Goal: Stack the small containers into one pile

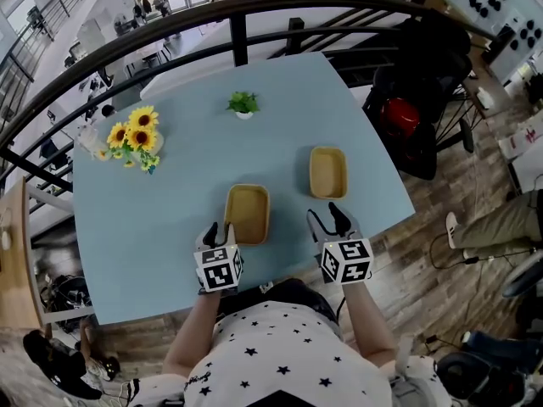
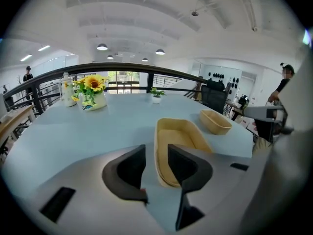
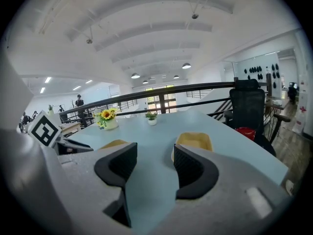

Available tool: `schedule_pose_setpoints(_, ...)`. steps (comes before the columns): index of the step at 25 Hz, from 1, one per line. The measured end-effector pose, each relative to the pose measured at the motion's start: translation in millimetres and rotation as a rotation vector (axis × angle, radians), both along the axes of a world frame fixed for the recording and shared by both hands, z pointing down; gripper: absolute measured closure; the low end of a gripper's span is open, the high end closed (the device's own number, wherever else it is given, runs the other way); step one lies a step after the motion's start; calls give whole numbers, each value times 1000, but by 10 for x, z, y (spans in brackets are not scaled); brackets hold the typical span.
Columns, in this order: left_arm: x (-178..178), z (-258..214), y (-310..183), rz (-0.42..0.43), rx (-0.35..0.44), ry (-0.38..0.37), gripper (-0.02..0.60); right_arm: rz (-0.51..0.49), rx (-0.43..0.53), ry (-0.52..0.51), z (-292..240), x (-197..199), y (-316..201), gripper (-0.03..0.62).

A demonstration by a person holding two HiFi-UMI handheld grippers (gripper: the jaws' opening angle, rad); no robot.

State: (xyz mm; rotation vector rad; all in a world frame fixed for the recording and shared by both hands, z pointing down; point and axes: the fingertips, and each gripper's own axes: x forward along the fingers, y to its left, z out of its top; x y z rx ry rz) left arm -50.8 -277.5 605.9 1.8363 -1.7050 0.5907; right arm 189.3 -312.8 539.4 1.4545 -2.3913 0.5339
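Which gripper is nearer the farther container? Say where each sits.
Right. The right gripper sits just short of the far container, apart from it; the left gripper is off left, at the near container.

Your head camera looked steeply down at the table (image 1: pixel 153 227). Both gripper cameras skimmed it low, sharing the right container (image 3: pixel 193 142).
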Motion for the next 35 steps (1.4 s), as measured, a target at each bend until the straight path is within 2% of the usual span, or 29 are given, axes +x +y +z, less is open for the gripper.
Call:
schedule_pose_setpoints(10, -112, -196, 185, 15, 16, 104, 446, 74, 10, 105, 216, 430, -705, 375)
schedule_pose_setpoints(17, -181, -343, 191, 8, 59, 180, 446, 126, -56, 213, 607, 770, -1122, 375)
schedule_pose_setpoints(23, -275, -320, 235, -9, 52, 181, 446, 186, -100, 230, 804, 995, -1359, 376)
schedule_pose_setpoints(27, -325, -318, 252, -20, 51, 190, 446, 209, -128, 258, 886, 1058, -1467, 412)
schedule_pose_setpoints(35, -367, -351, 217, -26, 57, 184, 446, 244, -174, 318, 965, 1142, -1527, 526)
